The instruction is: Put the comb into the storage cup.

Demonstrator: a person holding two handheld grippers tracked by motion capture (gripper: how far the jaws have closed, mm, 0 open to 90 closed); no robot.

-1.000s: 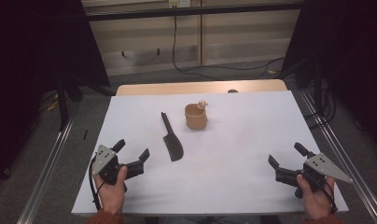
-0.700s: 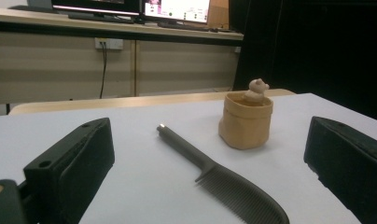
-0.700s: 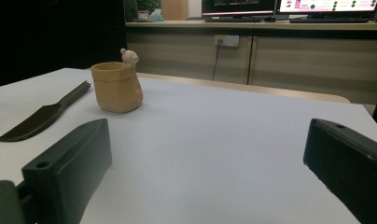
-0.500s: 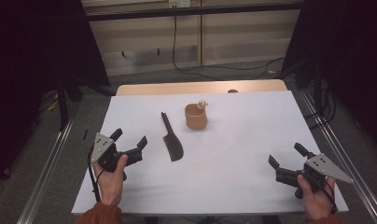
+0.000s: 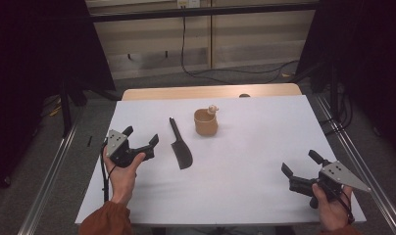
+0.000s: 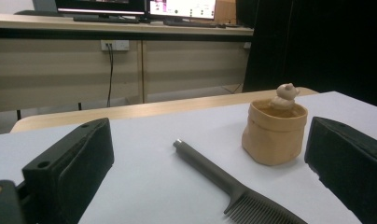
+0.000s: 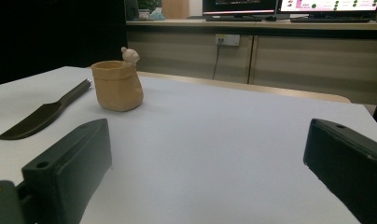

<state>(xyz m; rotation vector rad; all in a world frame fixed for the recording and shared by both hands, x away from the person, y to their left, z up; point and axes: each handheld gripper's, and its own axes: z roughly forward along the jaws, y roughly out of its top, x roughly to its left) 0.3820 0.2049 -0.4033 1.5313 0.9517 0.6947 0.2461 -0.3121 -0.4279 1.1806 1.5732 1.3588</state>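
Both grippers are held spread — the comb (image 5: 180, 147) is approached, just ahead of the left gripper (image 5: 141, 140); closing on its handle is called for.

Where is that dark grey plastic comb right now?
In the high view the dark grey plastic comb lies flat on the white table, left of centre, between the open left gripper and the small tan pot.

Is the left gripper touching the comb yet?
Apart. In the high view, white table shows between the left gripper and the comb; its jaws stand open.
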